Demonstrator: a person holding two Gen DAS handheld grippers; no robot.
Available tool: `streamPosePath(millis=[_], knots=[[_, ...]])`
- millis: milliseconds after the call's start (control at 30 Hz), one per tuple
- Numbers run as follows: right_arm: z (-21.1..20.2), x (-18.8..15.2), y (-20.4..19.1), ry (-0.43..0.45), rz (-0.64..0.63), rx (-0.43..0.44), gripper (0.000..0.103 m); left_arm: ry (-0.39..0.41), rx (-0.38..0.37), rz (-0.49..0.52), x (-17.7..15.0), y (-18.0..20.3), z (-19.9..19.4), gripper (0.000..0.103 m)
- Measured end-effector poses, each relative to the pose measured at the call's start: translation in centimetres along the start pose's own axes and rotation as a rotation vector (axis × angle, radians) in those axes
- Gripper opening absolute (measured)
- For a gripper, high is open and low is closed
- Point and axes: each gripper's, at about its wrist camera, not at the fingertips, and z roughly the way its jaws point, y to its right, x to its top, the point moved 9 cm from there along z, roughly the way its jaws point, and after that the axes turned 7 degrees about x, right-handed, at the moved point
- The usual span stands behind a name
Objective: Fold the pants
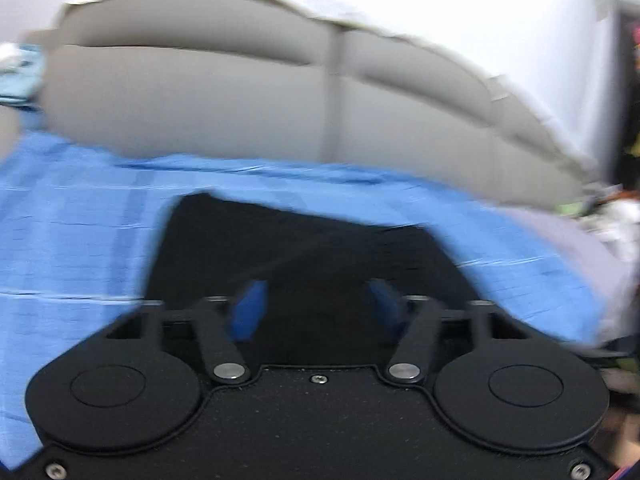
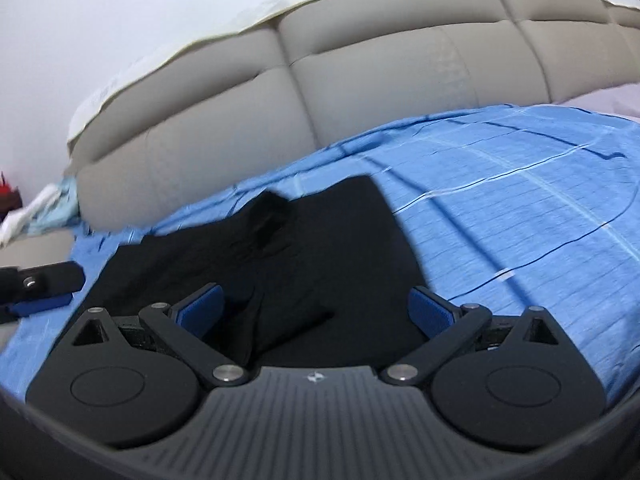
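Observation:
The black pants [image 2: 304,248] lie on a blue bedsheet [image 2: 520,220], partly folded, with a raised crease near their far edge. In the left wrist view the pants [image 1: 304,248] fill the middle, blurred by motion. My left gripper [image 1: 318,308] is open above the pants, holding nothing. My right gripper [image 2: 316,308] is open wide over the near edge of the pants, holding nothing. The left gripper's fingers [image 2: 44,280] show at the left edge of the right wrist view, beside the pants.
A beige padded headboard [image 2: 360,68] runs along the far side of the bed, with a white wall [image 2: 120,8] behind. Light cloth [image 2: 36,208] lies at the far left. A pale lilac fabric [image 1: 560,232] and clutter sit at the right in the left wrist view.

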Motion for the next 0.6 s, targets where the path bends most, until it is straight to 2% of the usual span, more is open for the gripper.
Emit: streamPosePath(millis=[67, 100, 167, 300, 400, 533, 600], knots=[[0.2, -0.5, -0.8, -0.011, 0.003, 0.016, 0.103, -0.042, 0.086, -0.004, -0.9, -1.4, 0.8, 0.020], [0.0, -0.6, -1.3, -0.012, 0.011, 0.027, 0.103, -0.052, 0.103, -0.016, -1.5, -2.0, 1.0, 0.020], [-0.4, -0.6, -2.1, 0.005, 0.022, 0.047, 0.103, -0.068, 0.105, -0.032, -2.4, -2.4, 1.2, 0.020], [-1.9, -0.7, -3.4, 0.042, 0.025, 0.069, 0.103, -0.079, 0.118, 0.002, -3.9, -1.5, 1.9, 0.020], [-1.9, -1.2, -3.6, 0.028, 0.044, 0.083, 0.103, -0.072, 0.118, 0.016, -4.2, -0.9, 2.4, 0.021], [-1.4, -1.5, -4.0, -0.009, 0.074, 0.126, 0.103, -0.074, 0.105, -0.009, -4.1, -0.7, 3.2, 0.022], [-1.6, -1.2, -4.1, 0.000, 0.093, 0.144, 0.103, -0.075, 0.102, -0.025, -4.0, -0.7, 3.2, 0.022]])
